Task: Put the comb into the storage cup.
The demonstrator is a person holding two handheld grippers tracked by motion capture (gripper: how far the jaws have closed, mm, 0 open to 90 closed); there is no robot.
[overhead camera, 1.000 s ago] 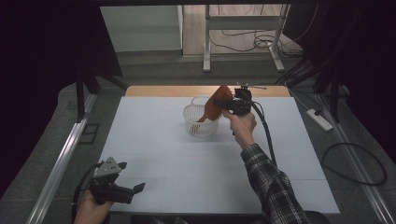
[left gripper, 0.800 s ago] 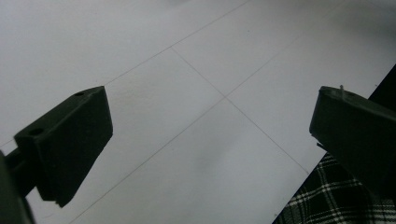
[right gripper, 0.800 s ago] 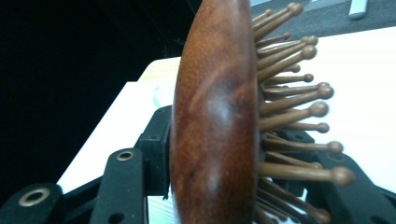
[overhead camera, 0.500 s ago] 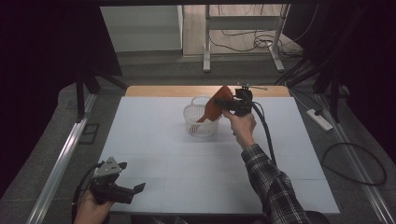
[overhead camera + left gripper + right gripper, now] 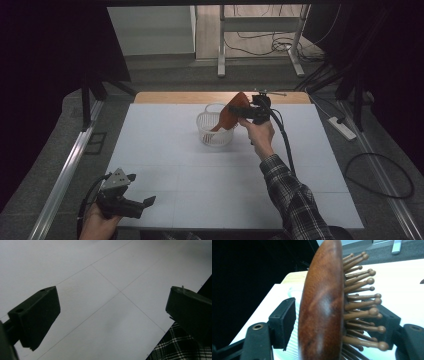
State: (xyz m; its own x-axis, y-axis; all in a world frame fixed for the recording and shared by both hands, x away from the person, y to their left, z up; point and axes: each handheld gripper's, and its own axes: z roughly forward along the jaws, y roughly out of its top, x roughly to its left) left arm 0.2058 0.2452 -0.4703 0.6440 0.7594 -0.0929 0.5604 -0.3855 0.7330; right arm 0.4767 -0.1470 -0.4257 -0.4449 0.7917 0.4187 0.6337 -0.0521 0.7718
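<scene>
Your right gripper [image 5: 239, 111], jaws just opening and slack around the wooden hairbrush [image 5: 231, 114], holds it handle-down in the white basket [image 5: 216, 131] near the tabletop's far edge; left gripper [image 5: 131, 203] idles open.

Wooden hairbrush in a white basket

The reddish-brown wooden hairbrush [image 5: 231, 111] stands tilted, lower end inside the white mesh basket [image 5: 215, 131], its head leaning toward two o'clock, round-tipped wooden pins [image 5: 362, 300] sideways; the basket sits toward twelve o'clock on the table.

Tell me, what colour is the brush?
The brush is reddish-brown wood with lighter brown pins; the right gripper view shows it best.
</scene>
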